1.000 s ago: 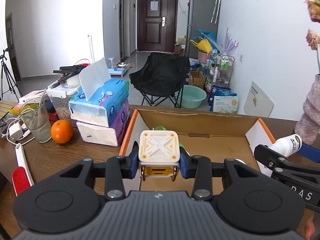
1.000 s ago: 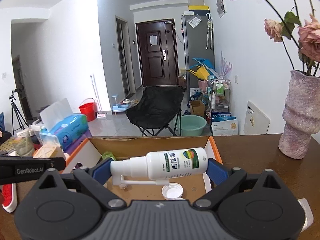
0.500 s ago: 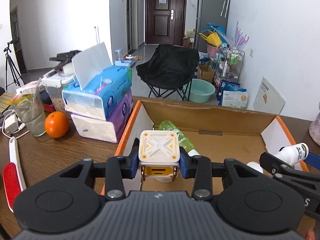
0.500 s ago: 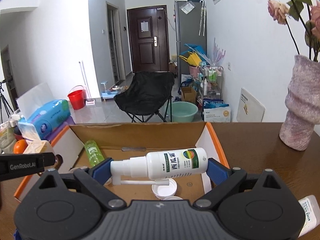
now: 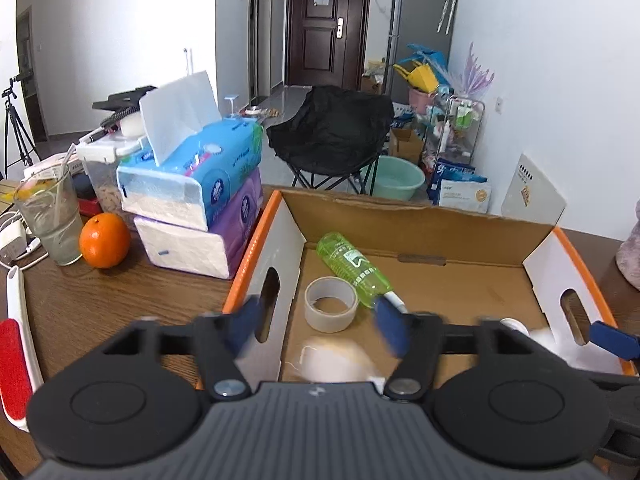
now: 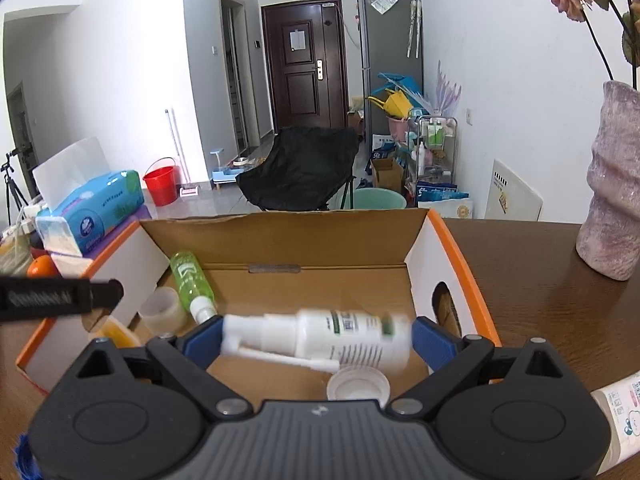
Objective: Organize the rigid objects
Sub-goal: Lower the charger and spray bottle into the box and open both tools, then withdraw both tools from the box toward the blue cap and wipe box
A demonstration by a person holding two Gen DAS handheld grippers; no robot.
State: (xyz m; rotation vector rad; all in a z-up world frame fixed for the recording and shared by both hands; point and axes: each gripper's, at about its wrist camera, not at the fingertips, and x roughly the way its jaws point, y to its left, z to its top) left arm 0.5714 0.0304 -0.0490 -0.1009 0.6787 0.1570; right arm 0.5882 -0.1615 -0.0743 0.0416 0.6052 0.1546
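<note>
An orange-rimmed cardboard box (image 5: 420,208) (image 6: 288,216) holds a green bottle (image 5: 354,268) (image 6: 190,276) and a tape roll (image 5: 330,304) (image 6: 162,310). My left gripper (image 5: 320,324) hangs over the box's near left corner, its jaws opening and blurred. A white-and-yellow cube (image 5: 336,360) shows as a blur below them, free of the pads. My right gripper (image 6: 316,338) is over the box's right half. A white spray bottle (image 6: 316,338) lies crosswise between its blue pads, blurred and sagging at its right end, loose in the jaws.
Stacked tissue packs (image 5: 192,208), an orange (image 5: 105,242) and a glass (image 5: 52,220) stand left of the box. A red-and-white brush (image 5: 16,356) lies at the table's left edge. A vase (image 6: 612,208) stands right, a white tube (image 6: 624,412) near it. A white cap (image 6: 358,386) lies in the box.
Both hands sank toward the box. The left jaws went from shut on the cube to wide apart, and the cube dropped. The spray bottle turned blurred and tilted between the right pads.
</note>
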